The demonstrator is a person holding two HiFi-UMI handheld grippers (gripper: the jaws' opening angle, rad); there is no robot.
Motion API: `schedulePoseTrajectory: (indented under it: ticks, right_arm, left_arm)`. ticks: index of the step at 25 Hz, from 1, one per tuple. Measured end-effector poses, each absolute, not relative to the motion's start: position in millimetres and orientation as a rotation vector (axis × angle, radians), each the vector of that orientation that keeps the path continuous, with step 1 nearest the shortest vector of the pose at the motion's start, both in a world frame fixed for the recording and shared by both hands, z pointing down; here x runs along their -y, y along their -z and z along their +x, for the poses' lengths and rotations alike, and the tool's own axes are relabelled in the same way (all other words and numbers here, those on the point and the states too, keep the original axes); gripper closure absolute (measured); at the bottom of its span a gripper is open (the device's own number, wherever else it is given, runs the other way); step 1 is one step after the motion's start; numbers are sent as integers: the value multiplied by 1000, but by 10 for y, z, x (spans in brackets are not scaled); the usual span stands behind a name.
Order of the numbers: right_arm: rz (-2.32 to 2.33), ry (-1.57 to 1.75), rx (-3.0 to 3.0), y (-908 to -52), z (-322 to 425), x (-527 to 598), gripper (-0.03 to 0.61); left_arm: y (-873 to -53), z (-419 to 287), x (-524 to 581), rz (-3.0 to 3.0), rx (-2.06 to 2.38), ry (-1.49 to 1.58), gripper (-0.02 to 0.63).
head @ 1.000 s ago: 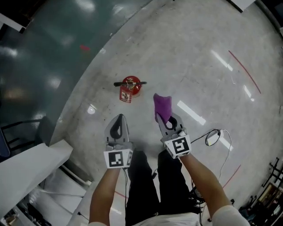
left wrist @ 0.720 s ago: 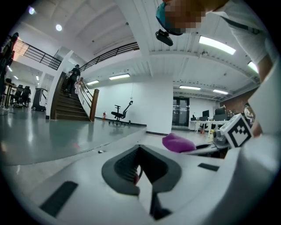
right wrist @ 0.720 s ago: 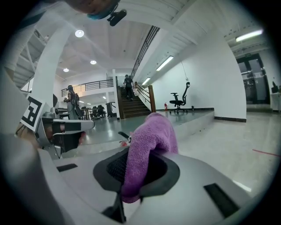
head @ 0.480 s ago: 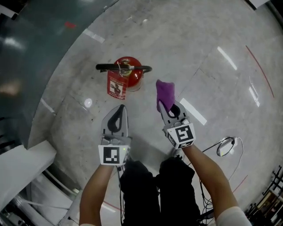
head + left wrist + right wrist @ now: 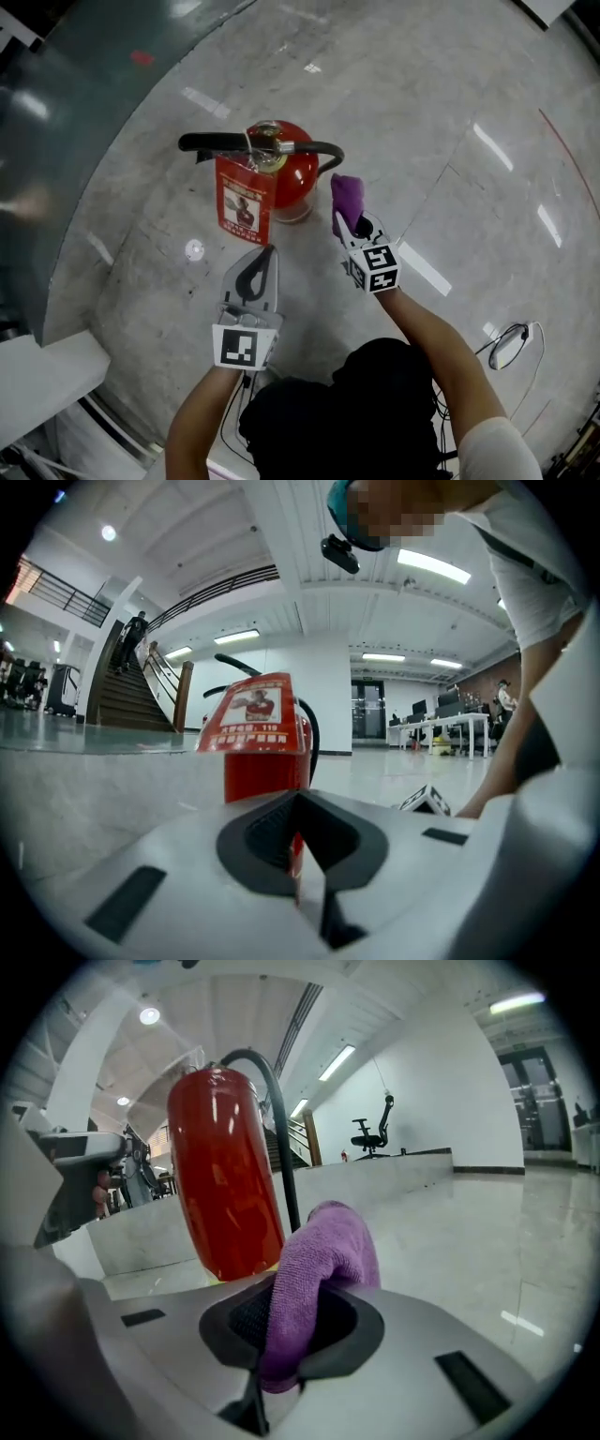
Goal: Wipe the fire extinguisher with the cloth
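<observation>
1 fire extinguisher [image 5: 292,178]: glossy red cylinder, black hose and lever, red paper tag [image 5: 244,199], upright on polished speckled stone floor [image 5: 422,103]; 1 cloth [image 5: 347,195]: purple fuzzy microfibre, bunched, pinched in right gripper [image 5: 351,225] just beside the cylinder (contact unclear); left gripper [image 5: 268,251]: jaws together, empty, near the tag.

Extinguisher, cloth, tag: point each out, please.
extinguisher [image 5: 300,176], head view, red body.
cloth [image 5: 323,1252], right gripper view, purple fold above the jaws.
tag [image 5: 244,202], head view, printed face.
</observation>
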State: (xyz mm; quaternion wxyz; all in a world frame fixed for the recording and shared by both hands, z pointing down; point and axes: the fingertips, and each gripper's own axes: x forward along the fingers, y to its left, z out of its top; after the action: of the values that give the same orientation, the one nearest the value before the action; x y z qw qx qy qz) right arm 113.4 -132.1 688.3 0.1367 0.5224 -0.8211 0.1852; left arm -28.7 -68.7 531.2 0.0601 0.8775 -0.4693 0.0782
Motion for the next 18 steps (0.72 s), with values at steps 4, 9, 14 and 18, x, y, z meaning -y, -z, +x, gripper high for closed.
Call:
schedulePoseTrajectory:
  ticks: [4, 9, 14, 18]
  right_arm:
    - [1503, -542, 2350, -7249, 1142, 1550, 523]
    - [1466, -605, 2293, -7625, 1109, 1693, 523]
    - [1438, -755, 2238, -7871, 969, 1801, 523]
    - [1409, -781, 2246, -7951, 830, 1914, 523]
  left_arm:
    - [-5416, -329, 657, 2696, 1371, -139, 609]
    - [-5421, -388, 649, 2700, 1383, -106, 609]
    - [-5360, -508, 649, 2679, 1419, -79, 609]
    - [-5355, -562, 631, 2668, 1455, -94, 609]
